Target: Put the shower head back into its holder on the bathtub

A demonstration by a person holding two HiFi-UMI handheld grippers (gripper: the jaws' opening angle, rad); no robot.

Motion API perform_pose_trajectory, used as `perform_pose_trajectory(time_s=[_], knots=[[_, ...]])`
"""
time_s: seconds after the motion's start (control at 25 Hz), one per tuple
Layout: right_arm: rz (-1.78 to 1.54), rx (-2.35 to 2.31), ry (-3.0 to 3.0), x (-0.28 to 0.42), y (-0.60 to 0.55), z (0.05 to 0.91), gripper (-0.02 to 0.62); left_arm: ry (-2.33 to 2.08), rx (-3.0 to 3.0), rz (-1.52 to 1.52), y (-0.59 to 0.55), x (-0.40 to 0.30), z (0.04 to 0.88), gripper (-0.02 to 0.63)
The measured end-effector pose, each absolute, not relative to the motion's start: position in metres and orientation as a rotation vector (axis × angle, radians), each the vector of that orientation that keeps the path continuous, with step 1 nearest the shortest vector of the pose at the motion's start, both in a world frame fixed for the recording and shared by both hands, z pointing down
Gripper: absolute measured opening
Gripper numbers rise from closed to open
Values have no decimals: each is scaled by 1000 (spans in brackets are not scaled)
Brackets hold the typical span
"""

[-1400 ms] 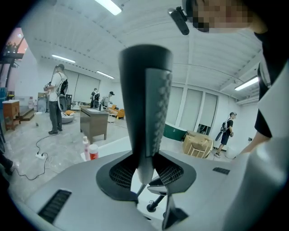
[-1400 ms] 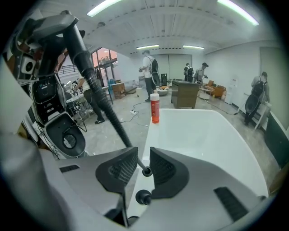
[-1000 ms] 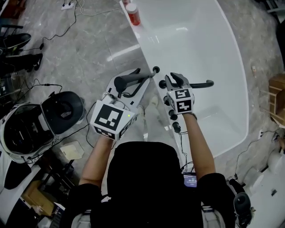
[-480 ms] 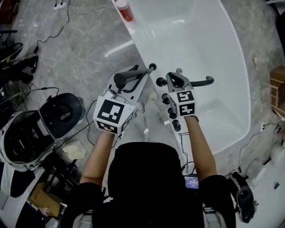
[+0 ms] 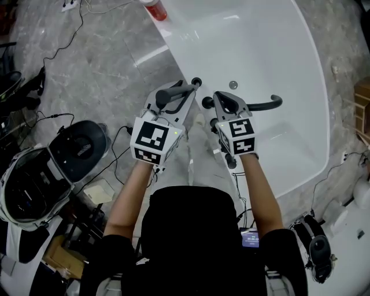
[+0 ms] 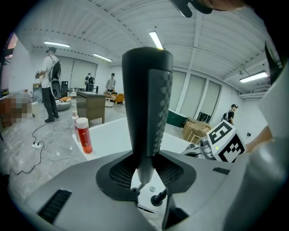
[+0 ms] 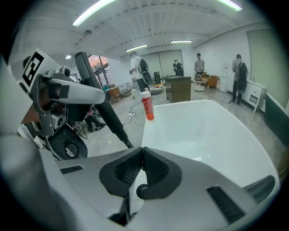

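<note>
The dark grey shower head (image 5: pixel 171 92) stands upright between the jaws of my left gripper (image 5: pixel 173 99), whose pads press on its handle (image 6: pixel 145 149). In the right gripper view the handle (image 7: pixel 108 115) slants down to the rim of the white bathtub (image 5: pixel 289 69). It ends beside black fittings (image 5: pixel 206 104); I cannot tell whether it sits in the holder. My right gripper (image 5: pixel 222 105) hovers over that rim just right of the left one. Its pads (image 7: pixel 151 164) meet, shut, and nothing shows between them.
A red bottle (image 5: pixel 155 8) stands on the tub's far rim. A curved black spout (image 5: pixel 263 106) reaches over the basin near the drain (image 5: pixel 233 85). Round machines (image 5: pixel 81 147) and cables (image 5: pixel 63 34) lie on the floor to the left. People stand in the far background.
My left gripper has sunk toward the tub rim with the shower head. The right gripper's jaws, apart a second ago, have closed; that hand stayed in place.
</note>
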State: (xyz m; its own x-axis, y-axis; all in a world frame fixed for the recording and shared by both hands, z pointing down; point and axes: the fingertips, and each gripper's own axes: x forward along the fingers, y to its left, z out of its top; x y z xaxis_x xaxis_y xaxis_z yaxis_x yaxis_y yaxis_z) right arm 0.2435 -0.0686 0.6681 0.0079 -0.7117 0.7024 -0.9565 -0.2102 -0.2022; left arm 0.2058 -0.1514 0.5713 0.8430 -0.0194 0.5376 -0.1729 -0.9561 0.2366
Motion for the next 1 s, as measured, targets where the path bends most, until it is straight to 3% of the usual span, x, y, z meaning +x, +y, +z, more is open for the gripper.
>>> perform_pose_trajectory(time_s=[1.0], knots=[[1184, 2023, -1632, 252, -76, 698, 23, -120, 2710, 965, -144, 226, 716, 143]])
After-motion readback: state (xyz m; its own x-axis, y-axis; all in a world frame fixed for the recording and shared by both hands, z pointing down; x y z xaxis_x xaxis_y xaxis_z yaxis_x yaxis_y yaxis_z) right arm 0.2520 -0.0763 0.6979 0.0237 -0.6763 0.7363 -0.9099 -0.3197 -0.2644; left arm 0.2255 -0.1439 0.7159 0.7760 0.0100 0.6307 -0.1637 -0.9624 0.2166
